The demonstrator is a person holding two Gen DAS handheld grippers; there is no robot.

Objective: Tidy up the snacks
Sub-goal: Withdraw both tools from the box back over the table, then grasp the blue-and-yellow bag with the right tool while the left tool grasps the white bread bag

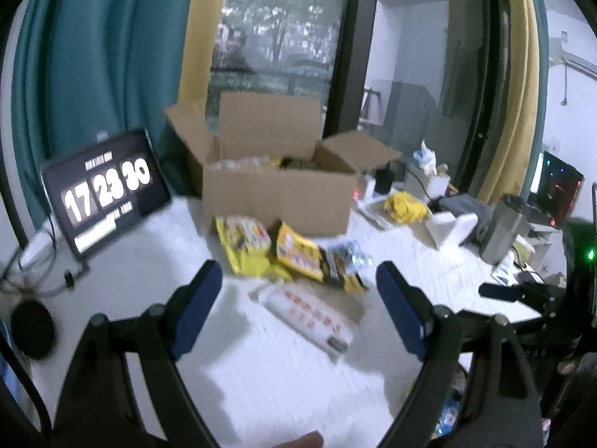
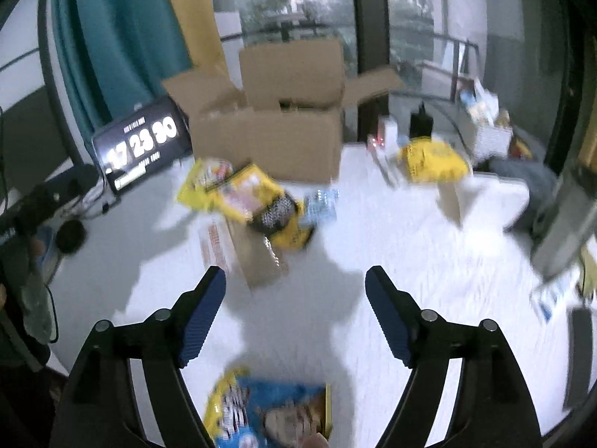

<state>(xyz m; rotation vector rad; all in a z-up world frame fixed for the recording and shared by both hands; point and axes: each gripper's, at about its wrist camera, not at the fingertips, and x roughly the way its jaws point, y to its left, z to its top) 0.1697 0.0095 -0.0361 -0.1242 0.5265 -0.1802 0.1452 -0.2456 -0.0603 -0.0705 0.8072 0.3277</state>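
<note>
An open cardboard box (image 1: 276,186) (image 2: 268,142) stands at the back of the white table, with some packs inside. In front of it lie yellow snack bags (image 1: 242,242) (image 2: 238,190), a dark-and-yellow pack (image 1: 341,268) (image 2: 283,220), a small blue pack (image 1: 350,252) (image 2: 321,205) and a long white pack with red print (image 1: 309,313). My left gripper (image 1: 298,267) is open above the table, short of this pile, and holds nothing. My right gripper (image 2: 295,272) is also open and holds nothing. A blue-and-yellow bag (image 2: 272,407) lies close under the right gripper, behind its fingertips.
A tablet showing a clock (image 1: 104,194) leans at the left beside cables and a round black object (image 1: 33,328). On the right are another yellow bag (image 2: 433,160), a white stand (image 1: 451,227), a grey canister (image 1: 503,231) and a lit computer (image 1: 559,190).
</note>
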